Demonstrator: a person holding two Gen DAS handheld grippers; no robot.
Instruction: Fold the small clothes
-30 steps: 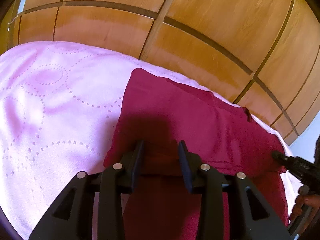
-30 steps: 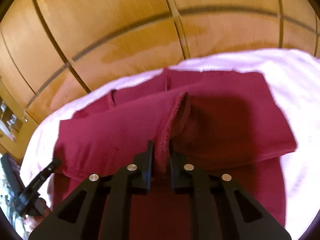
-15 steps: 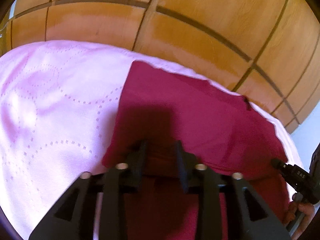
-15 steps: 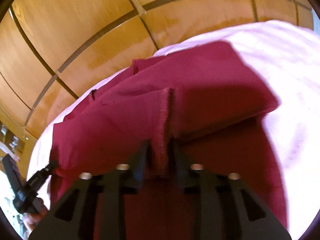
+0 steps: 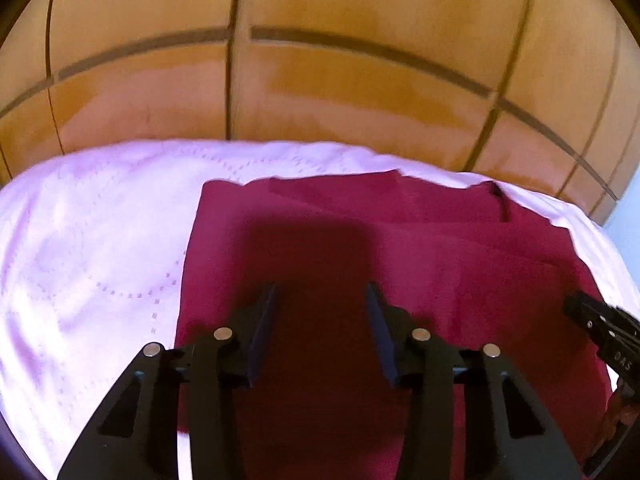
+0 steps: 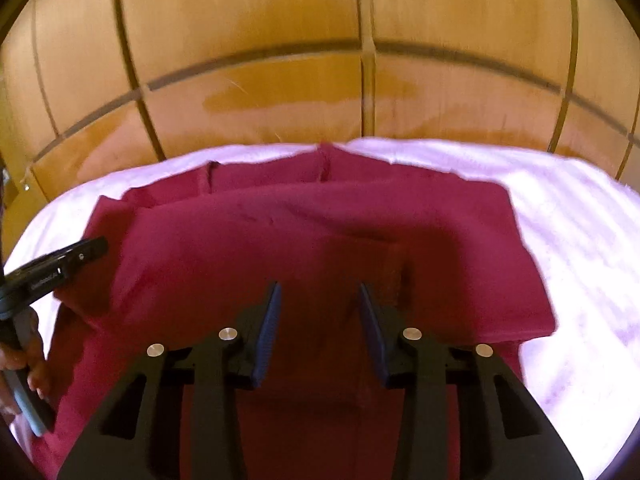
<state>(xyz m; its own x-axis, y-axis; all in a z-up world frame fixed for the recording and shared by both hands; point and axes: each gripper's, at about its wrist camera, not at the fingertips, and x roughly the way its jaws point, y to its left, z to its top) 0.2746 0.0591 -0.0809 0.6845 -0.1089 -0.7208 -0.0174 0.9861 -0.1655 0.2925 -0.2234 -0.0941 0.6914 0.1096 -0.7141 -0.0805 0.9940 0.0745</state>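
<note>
A dark red garment (image 5: 400, 248) lies folded over itself on a pink bedspread (image 5: 88, 240). My left gripper (image 5: 321, 300) is open and empty just above its near left part. In the right wrist view the same garment (image 6: 280, 240) spreads flat, with a folded upper layer ending in an edge at the right. My right gripper (image 6: 318, 300) is open and empty above it. The right gripper shows at the right edge of the left wrist view (image 5: 600, 328); the left gripper shows at the left edge of the right wrist view (image 6: 52, 268).
A wooden panelled wall (image 5: 320, 80) rises right behind the bed's far edge. The pink bedspread (image 6: 560, 220) extends to both sides of the garment. A hand (image 6: 20, 360) holds the left gripper's handle.
My right gripper has let go of the raised fabric ridge, which now lies flat. My left gripper has opened wider. Both views have tilted up and swung to face the wall.
</note>
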